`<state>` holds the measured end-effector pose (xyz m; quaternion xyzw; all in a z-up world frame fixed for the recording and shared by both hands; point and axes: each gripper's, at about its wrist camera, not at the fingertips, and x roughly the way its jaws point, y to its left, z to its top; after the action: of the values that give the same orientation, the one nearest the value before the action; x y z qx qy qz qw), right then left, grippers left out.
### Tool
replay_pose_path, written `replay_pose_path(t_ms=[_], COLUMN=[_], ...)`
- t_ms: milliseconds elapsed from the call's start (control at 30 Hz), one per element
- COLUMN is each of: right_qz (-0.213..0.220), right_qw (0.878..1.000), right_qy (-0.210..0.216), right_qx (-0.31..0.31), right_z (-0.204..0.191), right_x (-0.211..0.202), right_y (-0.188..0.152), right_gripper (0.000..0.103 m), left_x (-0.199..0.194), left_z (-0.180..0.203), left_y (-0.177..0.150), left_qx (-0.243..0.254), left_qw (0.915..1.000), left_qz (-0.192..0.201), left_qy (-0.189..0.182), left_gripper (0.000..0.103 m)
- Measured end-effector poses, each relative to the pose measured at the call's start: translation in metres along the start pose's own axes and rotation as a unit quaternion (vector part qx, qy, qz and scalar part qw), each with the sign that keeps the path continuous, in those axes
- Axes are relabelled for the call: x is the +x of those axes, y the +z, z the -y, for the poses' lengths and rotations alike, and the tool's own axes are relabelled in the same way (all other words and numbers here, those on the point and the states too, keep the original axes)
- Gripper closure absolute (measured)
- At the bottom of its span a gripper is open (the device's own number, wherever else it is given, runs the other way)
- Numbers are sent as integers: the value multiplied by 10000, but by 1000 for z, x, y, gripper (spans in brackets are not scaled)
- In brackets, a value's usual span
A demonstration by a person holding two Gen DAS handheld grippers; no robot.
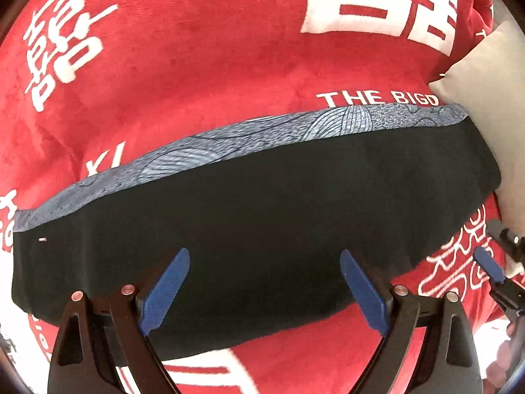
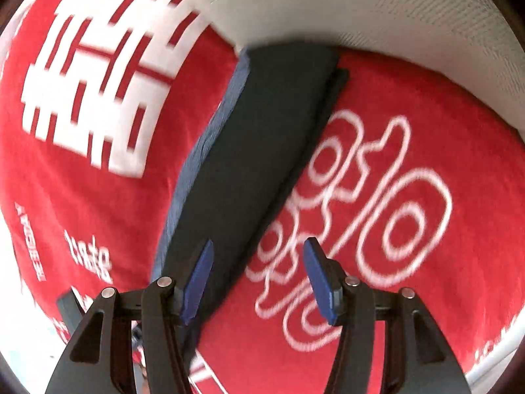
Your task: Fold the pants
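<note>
Pants (image 1: 262, 216) lie folded into a long dark band on a red blanket (image 1: 197, 65) w/ white characters & lettering. A blue-grey patterned strip (image 1: 249, 134) runs along the band's far edge as seen from the left wrist cam.

Left gripper (image 1: 265, 290): jaws spread wide, nothing between the blue pads (image 1: 165, 290) but dark fabric below/ahead of them. The band stretches crosswise in front of the jaws, reaching past both fingers on either side; its near edge passes under the fingers. Can't tell if the pads touch the cloth. Beyond the right end of the band, a pale grey pillow (image 1: 489, 124) touches or overlaps that end. Off to the right of the left jaws, near the frame edge, part of the right gripper (image 1: 490, 264) shows over the blanket.

Right gripper (image 2: 259, 277): jaws also spread, gripping nothing. From this cam the pants (image 2: 262, 151) run lengthwise away from the jaws, slanting ahead; the band's near end sits at the left finger (image 2: 198, 280), while the right finger hangs over bare blanket (image 2: 410, 105). Stacked layers show along the band's right edge. Patterned strip (image 2: 210, 138) lies on the left side. Far end of the band meets the pillow (image 2: 361, 3). View is motion-blurred.
</note>
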<state>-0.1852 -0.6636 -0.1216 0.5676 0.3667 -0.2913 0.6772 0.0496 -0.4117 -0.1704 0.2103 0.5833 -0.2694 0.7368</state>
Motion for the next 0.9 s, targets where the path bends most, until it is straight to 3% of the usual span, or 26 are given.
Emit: replay_pose_path(t_ms=[300, 600, 800, 867, 900], right_qz=[505, 1016, 963, 729, 570], right_qw=[9964, 9912, 9933, 9962, 9977], right_qy=[323, 553, 503, 288, 118], right_qx=[607, 645, 398, 380, 347], right_z=[30, 32, 19, 16, 15], right_x=[6, 25, 37, 41, 43], right_y=[24, 46, 59, 63, 65], right_gripper=[42, 42, 42, 68, 88], left_x=[24, 27, 31, 26, 23], left_z=[13, 11, 7, 7, 8], left_y=[-2, -6, -5, -3, -3], left_qx=[-37, -138, -223, -187, -174], left_qw=[9998, 9998, 9996, 9997, 9997], left_qz=[-117, -66, -90, -90, -67], left_qy=[155, 141, 116, 153, 145], left_gripper=[9, 9, 4, 4, 12])
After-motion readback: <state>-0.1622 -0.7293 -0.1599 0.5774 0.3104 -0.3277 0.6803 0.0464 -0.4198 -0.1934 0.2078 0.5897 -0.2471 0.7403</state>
